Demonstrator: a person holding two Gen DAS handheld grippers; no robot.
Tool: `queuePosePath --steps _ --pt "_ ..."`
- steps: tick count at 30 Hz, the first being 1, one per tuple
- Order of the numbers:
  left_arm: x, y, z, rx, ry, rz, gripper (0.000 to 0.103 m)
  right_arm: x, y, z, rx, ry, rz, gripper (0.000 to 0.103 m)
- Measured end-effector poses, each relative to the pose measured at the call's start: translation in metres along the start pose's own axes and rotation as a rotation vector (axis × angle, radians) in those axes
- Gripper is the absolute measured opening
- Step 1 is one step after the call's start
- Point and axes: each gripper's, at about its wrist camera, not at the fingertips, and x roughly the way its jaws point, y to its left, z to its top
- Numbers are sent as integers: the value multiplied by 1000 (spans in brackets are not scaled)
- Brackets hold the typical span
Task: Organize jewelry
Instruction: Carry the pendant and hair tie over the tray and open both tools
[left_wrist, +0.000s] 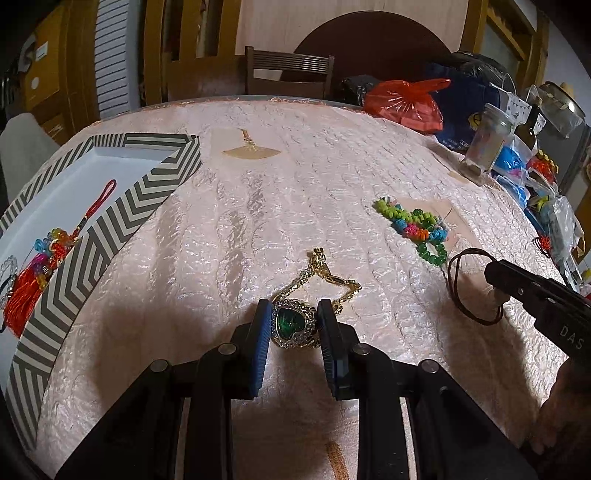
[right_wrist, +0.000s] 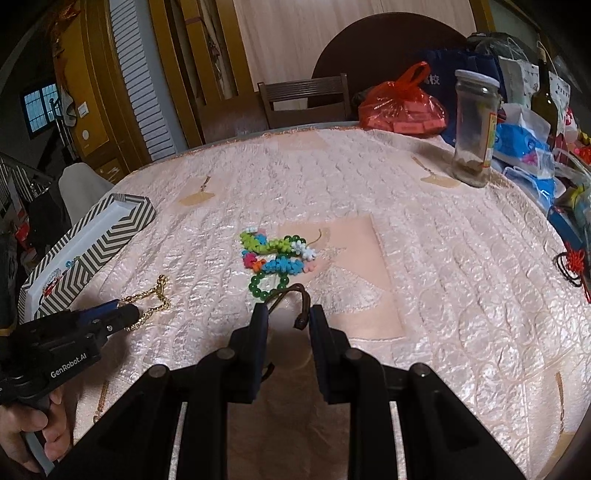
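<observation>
Jewelry grippers: "GenRobot.AI" (right_wrist: 68, 368), "DAS" (left_wrist: 570, 336)

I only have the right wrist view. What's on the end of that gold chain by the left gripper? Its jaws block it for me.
Observer: A green heart pendant ringed with clear stones. The left gripper has its jaws closed against both sides of it, down on the tablecloth.
Operator: And what's already inside the striped box?
Observer: A red tassel charm with coloured beads lies in the striped box, its red cord stretching toward the far end.
</observation>
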Motion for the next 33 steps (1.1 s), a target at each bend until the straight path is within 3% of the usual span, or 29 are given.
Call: queuePosePath --steps 9,15,23,33 --pt "-9 4 6 5 -27 36 41 -9 8 9 -8 -33 11 23" --pt "-51 29 30 -28 -113 39 41 -12 35 27 -31 -72 59 23" --pt "-94 116 52 -130 -196 126 38 -14 99 60 -114 -99 186 23" --pt "-107 220 34 -297 -199 200 37 3 184 78 -183 -79 335 23"
